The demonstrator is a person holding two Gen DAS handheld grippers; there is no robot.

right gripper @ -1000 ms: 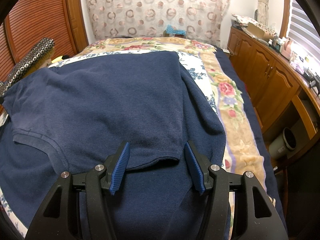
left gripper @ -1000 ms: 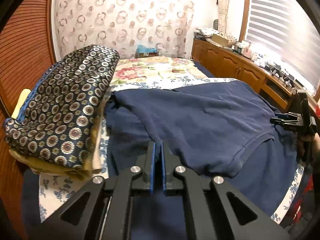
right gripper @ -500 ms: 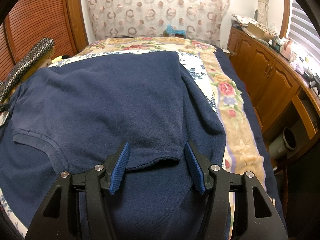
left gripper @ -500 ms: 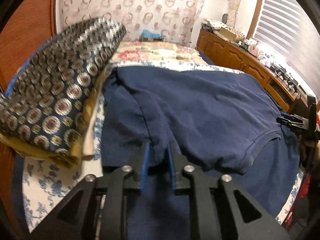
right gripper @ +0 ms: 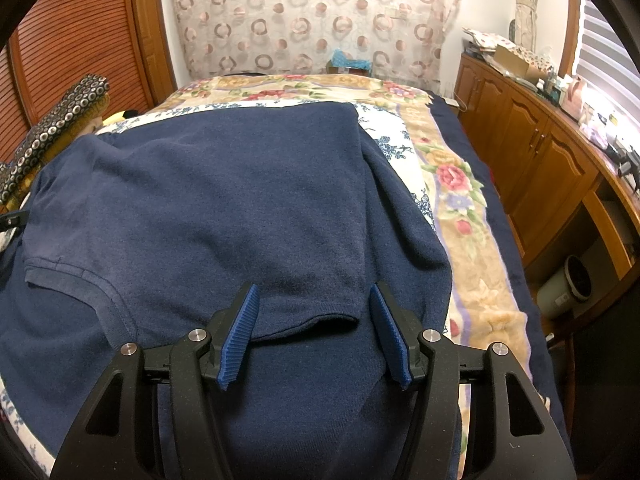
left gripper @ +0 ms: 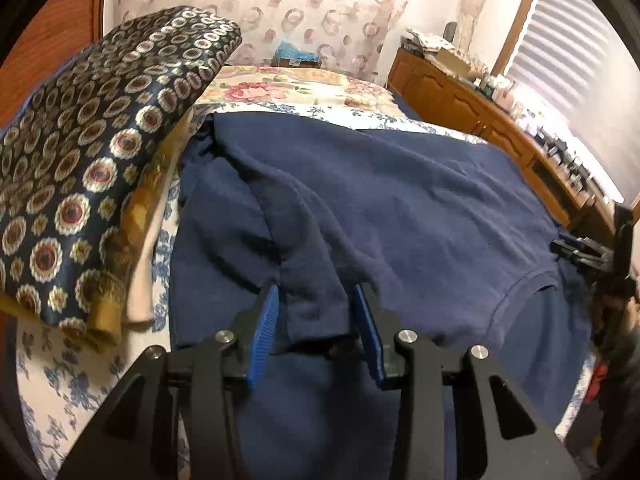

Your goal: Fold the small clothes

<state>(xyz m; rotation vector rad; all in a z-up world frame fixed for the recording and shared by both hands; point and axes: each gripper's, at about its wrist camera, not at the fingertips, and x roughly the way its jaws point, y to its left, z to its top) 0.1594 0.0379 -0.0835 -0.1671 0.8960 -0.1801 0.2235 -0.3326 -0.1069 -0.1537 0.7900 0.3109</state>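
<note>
On the floral bedspread (right gripper: 440, 168) lies a navy shirt (right gripper: 240, 208), spread flat across the near half of the bed. At its left edge the left gripper (left gripper: 316, 320) stands with jaws apart, a sleeve cuff (left gripper: 316, 312) lying loose between its blue pads. At the near right, the right gripper (right gripper: 316, 328) likewise gapes wide around the other sleeve's hem (right gripper: 308, 320). Far left sits a stack of patterned folded bedding (left gripper: 80, 184).
</note>
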